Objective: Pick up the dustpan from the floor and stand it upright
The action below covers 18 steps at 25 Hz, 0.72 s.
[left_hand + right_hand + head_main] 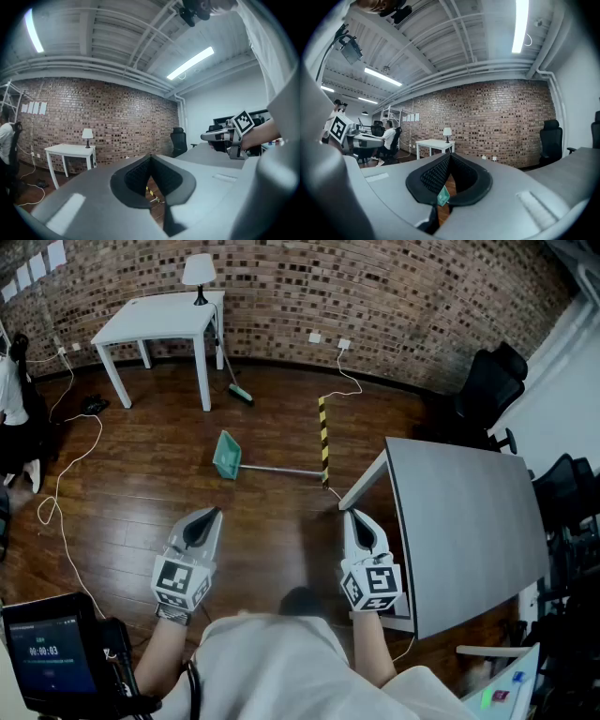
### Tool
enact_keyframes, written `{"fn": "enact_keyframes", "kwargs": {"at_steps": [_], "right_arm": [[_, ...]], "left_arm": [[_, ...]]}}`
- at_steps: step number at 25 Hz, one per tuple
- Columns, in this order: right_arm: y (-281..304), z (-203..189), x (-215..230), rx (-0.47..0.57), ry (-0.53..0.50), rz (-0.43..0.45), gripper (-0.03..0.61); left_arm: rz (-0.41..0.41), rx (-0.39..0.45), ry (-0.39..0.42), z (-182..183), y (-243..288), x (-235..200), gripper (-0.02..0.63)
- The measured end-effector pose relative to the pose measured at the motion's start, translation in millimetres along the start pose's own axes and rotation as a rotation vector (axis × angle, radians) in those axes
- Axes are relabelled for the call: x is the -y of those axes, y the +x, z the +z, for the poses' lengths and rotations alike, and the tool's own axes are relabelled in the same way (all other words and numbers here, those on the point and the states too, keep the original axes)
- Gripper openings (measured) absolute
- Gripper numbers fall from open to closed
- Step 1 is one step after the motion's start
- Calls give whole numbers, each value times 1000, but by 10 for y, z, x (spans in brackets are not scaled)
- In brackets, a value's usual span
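The green dustpan (227, 455) lies flat on the wooden floor, its long metal handle (281, 470) running right toward the grey desk. Through the right gripper's jaws, a small part of the dustpan (442, 196) shows in the right gripper view. My left gripper (212, 513) hovers well short of the pan, a little to its left, jaws together and empty. My right gripper (351, 514) is held beside the desk's corner, near the handle's end but apart from it, also shut on nothing. Both point level across the room.
A grey desk (459, 521) stands close on the right. A yellow-black striped strip (323, 437) lies by the handle's end. At the back stand a white table (159, 320) with a lamp and a broom (236, 388). White cables (66, 465) trail at left; black chairs (492, 381) stand at right.
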State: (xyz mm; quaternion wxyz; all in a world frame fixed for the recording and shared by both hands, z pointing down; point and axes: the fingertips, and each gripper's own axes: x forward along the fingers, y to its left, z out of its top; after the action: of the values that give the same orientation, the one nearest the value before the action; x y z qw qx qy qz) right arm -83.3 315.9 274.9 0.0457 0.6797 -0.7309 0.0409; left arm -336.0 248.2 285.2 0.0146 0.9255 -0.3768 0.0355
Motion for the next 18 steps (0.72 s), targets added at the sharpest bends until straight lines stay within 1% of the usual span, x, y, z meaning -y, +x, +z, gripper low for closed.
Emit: {"fn": "enact_keyframes", "kwargs": {"at_steps": [5,8,11,14,18], "right_arm": [[177,-30,78,-7,7,-3,13],[435,-39,206,-5,16,-10,14],[784,-52,403,-1,18,-8,14],[1193,-89,696,1,32,-3,14],[1806,8,1182,9,31,22,14]], "left_arm": [[14,-4,-1,-5,148,-148,0],[23,-15,7,-35,388,-291,2],[26,-29,11,-106,748,-403,2],[44,-42,12,-152,1203,-508,2],[73,-40,19,-20,1978,-634,2]]}}
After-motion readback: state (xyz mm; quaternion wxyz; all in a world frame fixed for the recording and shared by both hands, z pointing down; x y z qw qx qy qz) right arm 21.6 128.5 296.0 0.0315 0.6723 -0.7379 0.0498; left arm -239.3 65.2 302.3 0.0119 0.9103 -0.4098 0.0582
